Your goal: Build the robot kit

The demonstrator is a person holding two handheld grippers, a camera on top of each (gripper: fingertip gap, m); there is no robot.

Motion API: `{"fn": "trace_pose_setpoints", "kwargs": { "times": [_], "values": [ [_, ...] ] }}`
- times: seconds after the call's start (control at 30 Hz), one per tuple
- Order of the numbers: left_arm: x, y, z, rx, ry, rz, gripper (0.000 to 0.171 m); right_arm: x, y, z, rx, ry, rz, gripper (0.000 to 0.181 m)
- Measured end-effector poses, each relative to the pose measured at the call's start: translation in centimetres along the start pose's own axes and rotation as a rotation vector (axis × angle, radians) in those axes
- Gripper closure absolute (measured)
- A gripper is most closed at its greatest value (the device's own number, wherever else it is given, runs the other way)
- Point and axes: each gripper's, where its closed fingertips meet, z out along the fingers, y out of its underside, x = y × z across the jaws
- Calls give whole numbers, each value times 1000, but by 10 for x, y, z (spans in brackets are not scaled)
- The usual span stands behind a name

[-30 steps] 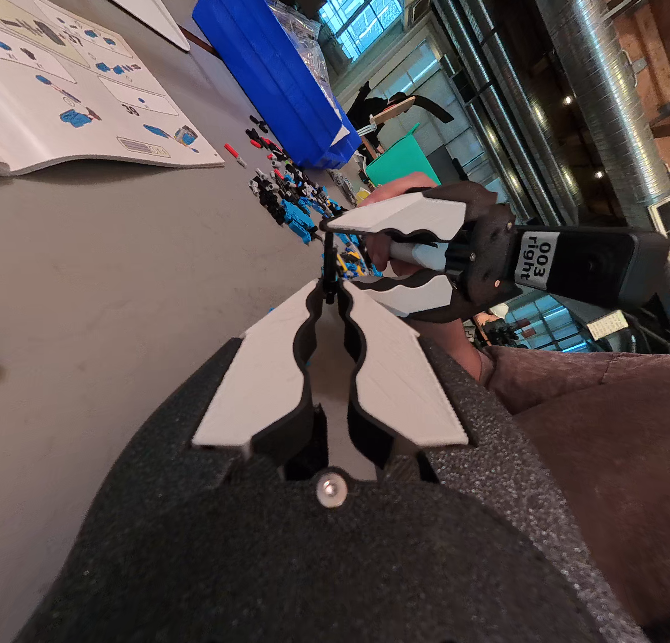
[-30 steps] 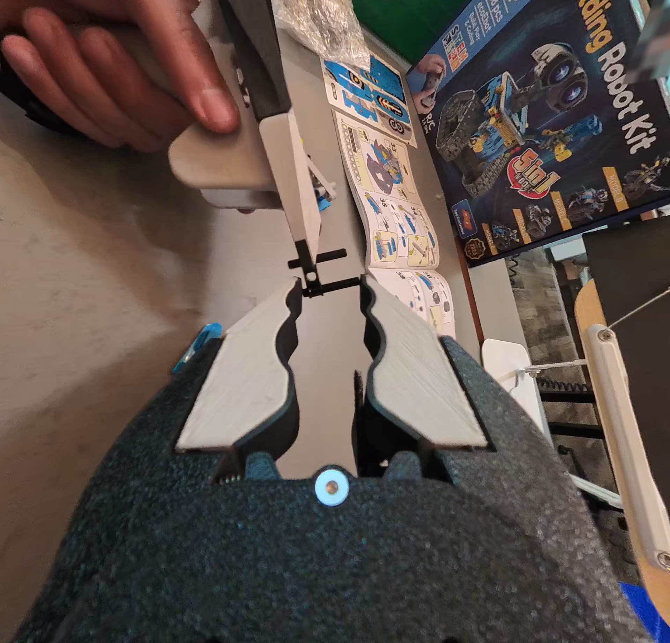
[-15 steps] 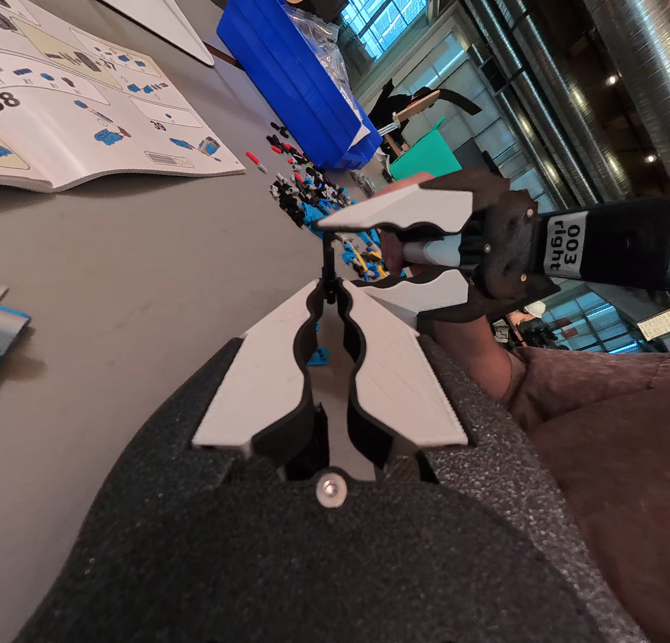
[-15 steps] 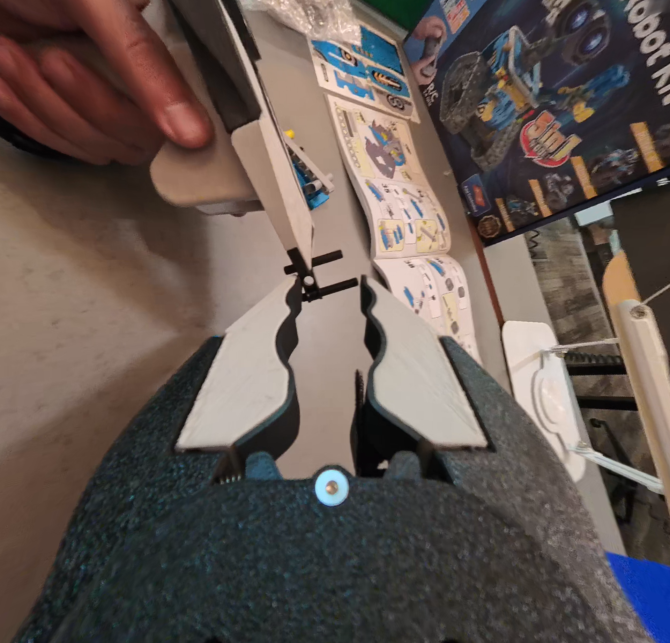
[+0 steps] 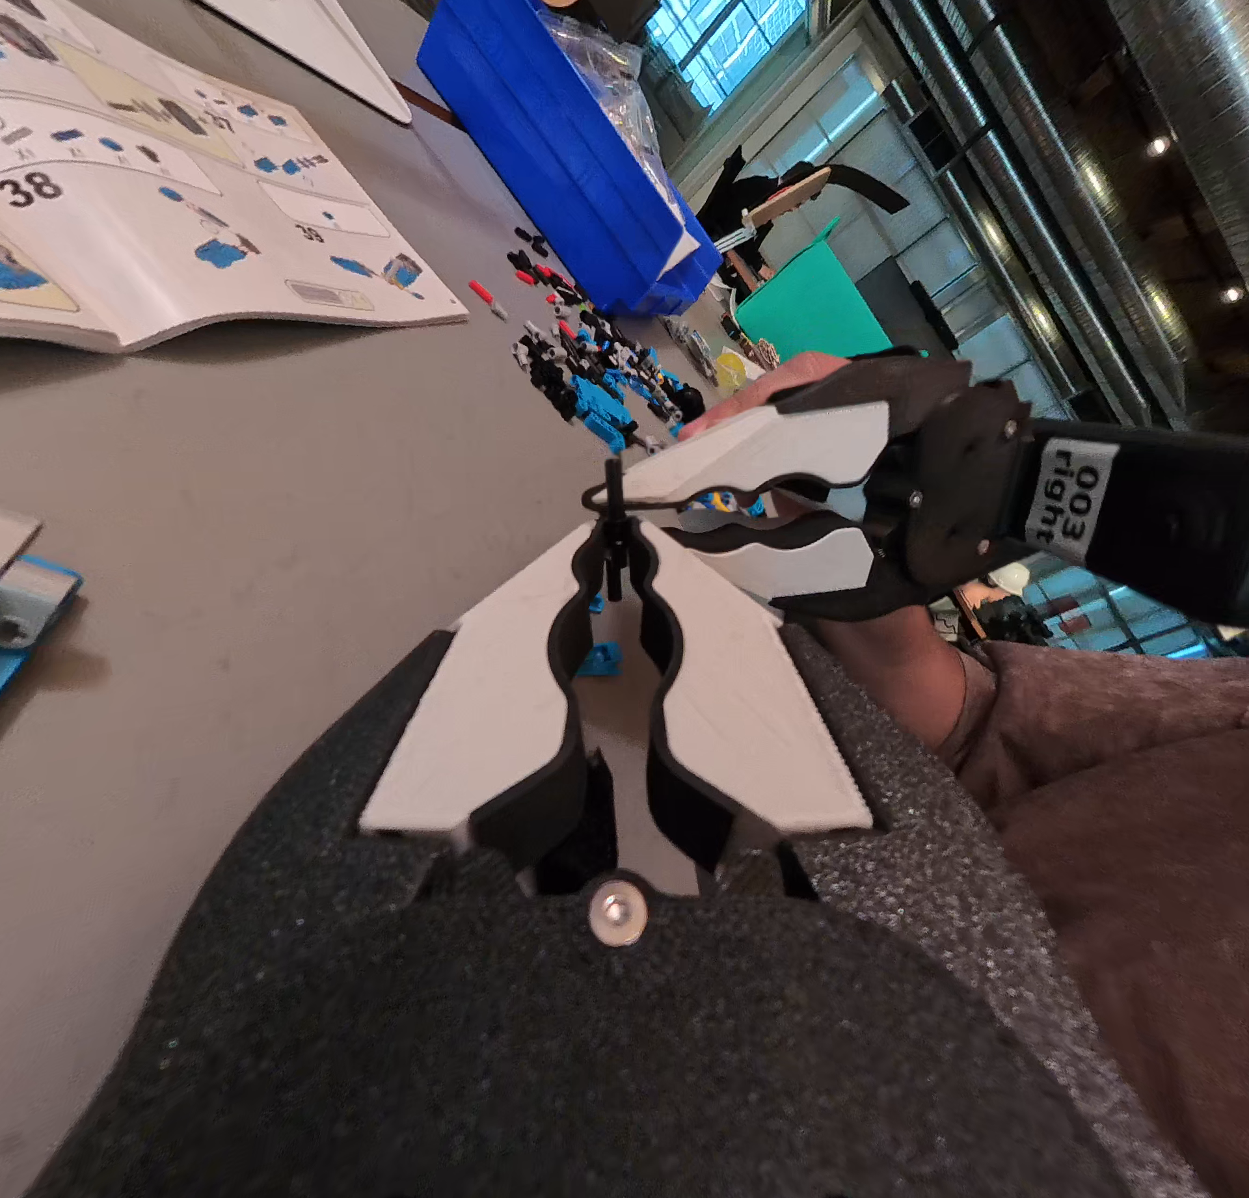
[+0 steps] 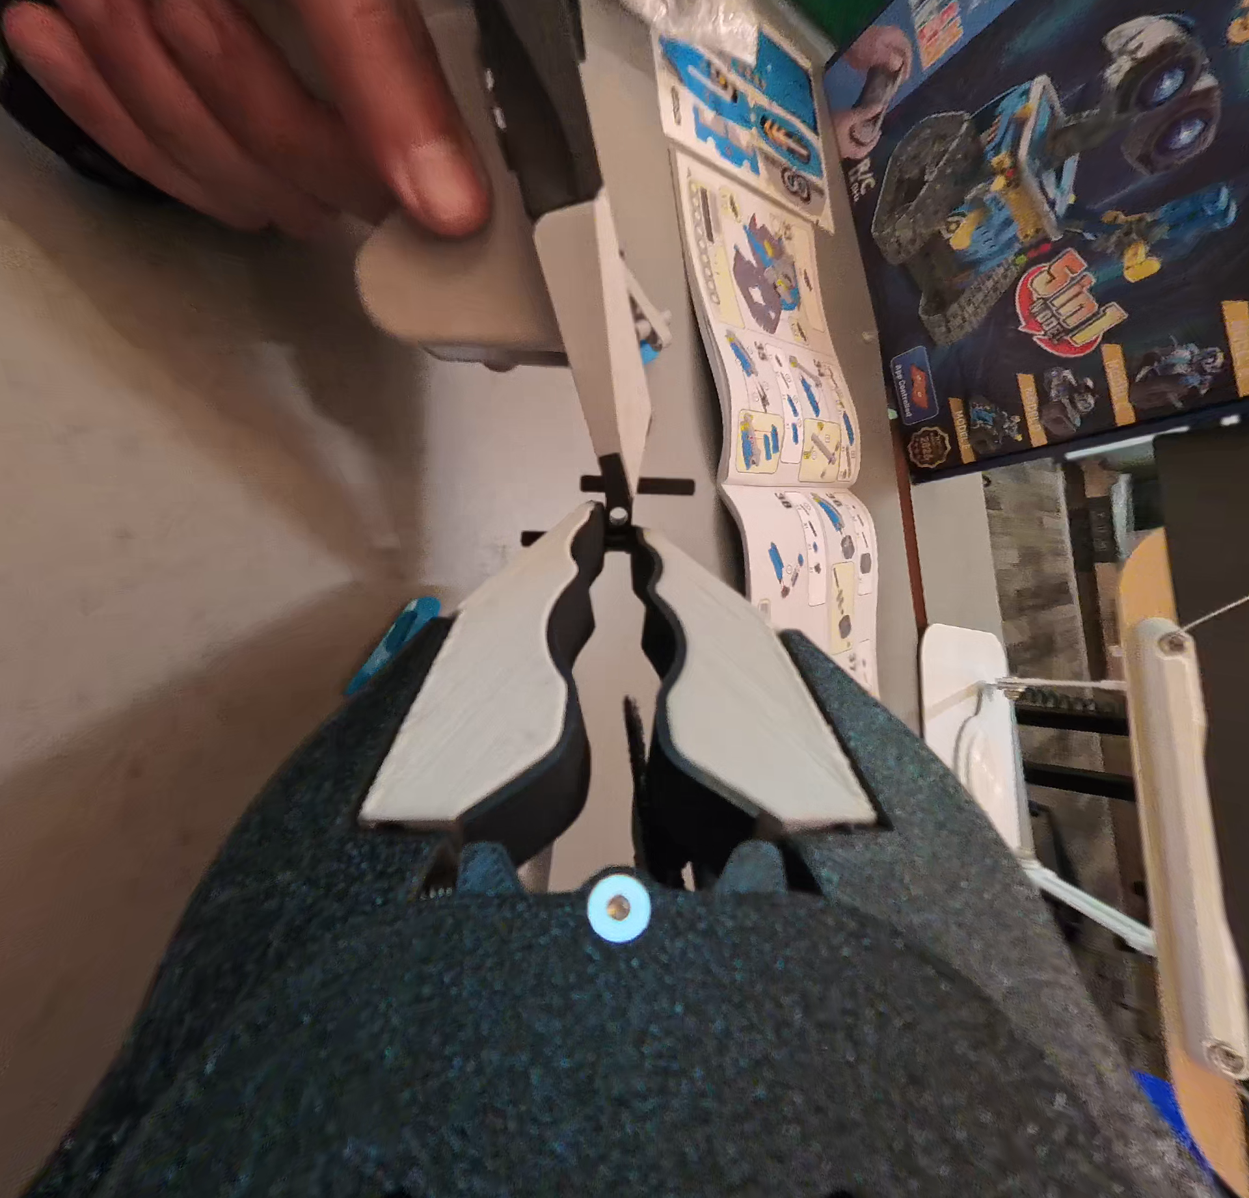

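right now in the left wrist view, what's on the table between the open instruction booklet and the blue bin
In the left wrist view, the grey table between the instruction booklet and the blue bin holds scattered small building pieces, red and black. The denser black and blue pile lies nearer.

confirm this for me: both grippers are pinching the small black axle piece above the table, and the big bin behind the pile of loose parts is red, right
Not quite. The bin is blue, as the left wrist view shows. The rest holds: the left gripper and right gripper are both shut on the small black axle piece above the table.

Small loose parts (image 5: 595, 382) too tiny to identify; instruction booklet (image 5: 169, 219) cut by left edge.
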Motion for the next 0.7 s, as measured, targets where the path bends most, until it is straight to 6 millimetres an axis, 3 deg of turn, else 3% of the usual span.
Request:
{"fn": "trace_pose_setpoints", "kwargs": {
  "times": [0.23, 0.3, 0.43, 0.7],
  "values": [
    [0, -6, -1, 26, 28, -43, 166, 7, -7, 0, 77, 21, 73, 173],
    [-2, -8, -4, 34, 33, -67, 166, 4, -5, -1, 99, -22, 139, 150],
    [-1, -8, -5, 30, 54, -84, 166, -3, 1, -3, 99, -89, 153, 135],
    [2, -5, -4, 1, 98, -115, 166, -6, -3, -4, 98, -40, 36, 149]
  ]
}}
